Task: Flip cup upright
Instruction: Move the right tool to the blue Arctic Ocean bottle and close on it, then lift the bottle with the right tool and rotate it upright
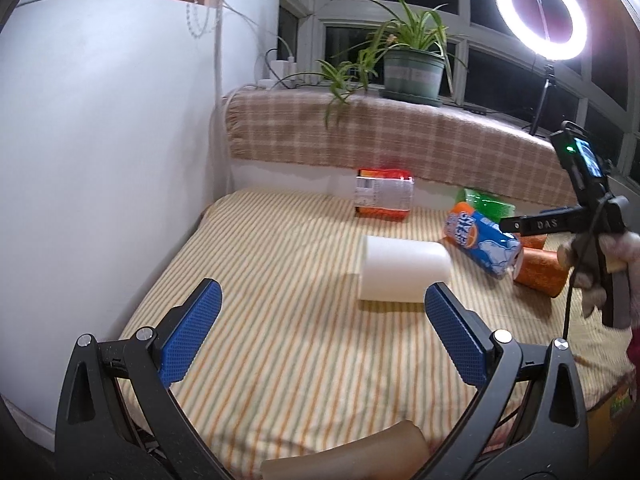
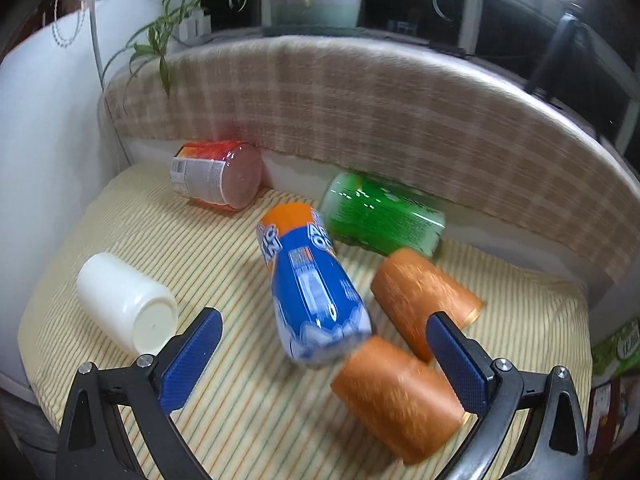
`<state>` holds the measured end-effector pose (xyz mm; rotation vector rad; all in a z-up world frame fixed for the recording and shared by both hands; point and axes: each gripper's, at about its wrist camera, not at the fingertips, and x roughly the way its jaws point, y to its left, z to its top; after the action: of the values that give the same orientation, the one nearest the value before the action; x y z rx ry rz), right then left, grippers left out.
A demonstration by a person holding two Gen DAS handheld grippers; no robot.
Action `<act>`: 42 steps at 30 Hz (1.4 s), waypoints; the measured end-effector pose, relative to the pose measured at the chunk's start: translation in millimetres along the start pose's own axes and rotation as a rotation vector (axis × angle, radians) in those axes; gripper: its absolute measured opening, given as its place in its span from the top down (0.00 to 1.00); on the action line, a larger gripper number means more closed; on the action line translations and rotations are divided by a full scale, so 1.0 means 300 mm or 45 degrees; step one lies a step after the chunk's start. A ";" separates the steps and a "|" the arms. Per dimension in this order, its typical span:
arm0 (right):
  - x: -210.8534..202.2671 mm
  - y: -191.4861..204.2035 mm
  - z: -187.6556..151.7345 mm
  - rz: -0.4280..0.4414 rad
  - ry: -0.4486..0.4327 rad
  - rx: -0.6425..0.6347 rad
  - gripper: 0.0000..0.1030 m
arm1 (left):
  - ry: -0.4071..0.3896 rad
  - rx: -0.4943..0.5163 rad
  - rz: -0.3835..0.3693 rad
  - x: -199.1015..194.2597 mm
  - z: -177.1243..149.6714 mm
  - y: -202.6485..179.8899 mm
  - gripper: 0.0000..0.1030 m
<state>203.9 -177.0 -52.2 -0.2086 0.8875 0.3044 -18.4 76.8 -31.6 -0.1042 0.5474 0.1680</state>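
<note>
Left wrist view shows the left gripper (image 1: 322,330) spread wide, empty, lined up just short of the white cup (image 1: 404,272); the cup lies on its side mid-way across the striped cloth (image 1: 280,360), long axis level, base toward the right gripper (image 2: 324,354), also agape and empty; approach underway, next comes closing across its wall and tipping.

Right wrist view motion-blurred — blue can (image 2: 316,292) label unreadable; green box (image 2: 618,346) cut by edge.
</note>
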 end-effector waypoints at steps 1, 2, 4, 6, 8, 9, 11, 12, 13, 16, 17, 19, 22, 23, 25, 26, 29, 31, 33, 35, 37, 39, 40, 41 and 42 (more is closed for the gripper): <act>0.020 0.008 0.018 0.003 0.020 -0.024 0.02 | 0.000 -0.004 0.006 -0.003 -0.001 0.008 0.00; 0.043 0.017 0.036 0.007 0.043 -0.047 0.02 | 0.000 -0.006 0.009 -0.005 -0.001 0.012 0.00; 0.083 0.029 0.059 0.019 0.088 -0.077 0.04 | -0.002 -0.011 0.018 -0.009 -0.002 0.024 0.00; 0.126 0.041 0.077 0.020 0.138 -0.099 0.06 | -0.003 -0.017 0.024 -0.011 -0.002 0.034 0.00; 0.167 0.049 0.090 0.013 0.178 -0.110 0.07 | -0.003 -0.024 0.029 -0.011 -0.001 0.044 0.00; 0.190 0.054 0.095 -0.001 0.200 -0.121 0.07 | -0.002 -0.026 0.032 -0.012 -0.001 0.049 0.00; 0.220 0.063 0.103 -0.028 0.224 -0.141 0.07 | -0.002 -0.031 0.036 -0.012 0.000 0.058 0.00; 0.233 0.067 0.104 -0.034 0.237 -0.148 0.07 | -0.002 -0.033 0.039 -0.012 0.001 0.062 0.00; 0.244 0.069 0.105 -0.037 0.244 -0.153 0.07 | -0.003 -0.035 0.041 -0.012 0.002 0.065 0.00; 0.279 0.077 0.108 -0.043 0.282 -0.173 0.19 | -0.002 -0.042 0.044 -0.011 0.006 0.073 0.00; 0.293 0.081 0.107 -0.048 0.300 -0.182 0.21 | -0.002 -0.044 0.043 -0.011 0.006 0.074 0.00; 0.310 0.090 0.104 -0.059 0.318 -0.201 0.23 | -0.002 -0.045 0.039 -0.007 0.006 0.074 0.00; 0.338 0.102 0.104 -0.070 0.328 -0.215 0.33 | -0.004 -0.039 0.038 -0.008 0.006 0.069 0.00; 0.339 0.102 0.106 -0.071 0.324 -0.212 0.33 | -0.003 -0.037 0.038 -0.007 0.007 0.067 0.00; 0.338 0.102 0.112 -0.058 0.310 -0.200 0.35 | -0.004 -0.035 0.038 -0.010 0.005 0.066 0.00; 0.330 0.103 0.114 -0.054 0.305 -0.197 0.35 | -0.005 -0.035 0.039 -0.010 0.005 0.066 0.00; 0.311 0.107 0.122 -0.035 0.273 -0.182 0.36 | -0.007 -0.034 0.037 -0.011 0.006 0.062 0.00; 0.281 0.107 0.130 -0.009 0.256 -0.163 0.37 | -0.010 -0.031 0.037 -0.014 0.007 0.059 0.00; 0.253 0.110 0.134 0.029 0.230 -0.138 0.37 | -0.012 -0.027 0.034 -0.015 0.011 0.052 0.00; 0.219 0.116 0.135 0.071 0.203 -0.119 0.37 | -0.013 -0.024 0.031 -0.016 0.014 0.048 0.00; 0.183 0.126 0.130 0.099 0.178 -0.109 0.38 | -0.016 -0.020 0.029 -0.016 0.017 0.044 0.00; 0.148 0.134 0.127 0.129 0.152 -0.099 0.38 | -0.019 -0.018 0.027 -0.019 0.018 0.041 0.00; 0.123 0.135 0.123 0.148 0.135 -0.089 0.38 | -0.021 -0.018 0.026 -0.021 0.018 0.040 0.00; 0.099 0.134 0.117 0.166 0.122 -0.079 0.38 | -0.022 -0.018 0.024 -0.021 0.020 0.038 0.00; 0.078 0.133 0.111 0.186 0.110 -0.066 0.38 | -0.023 -0.017 0.022 -0.021 0.022 0.036 0.00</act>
<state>228.3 -125.4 -52.2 -0.2061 0.9830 0.4573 -22.3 87.7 -23.2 -0.1112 0.5290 0.1892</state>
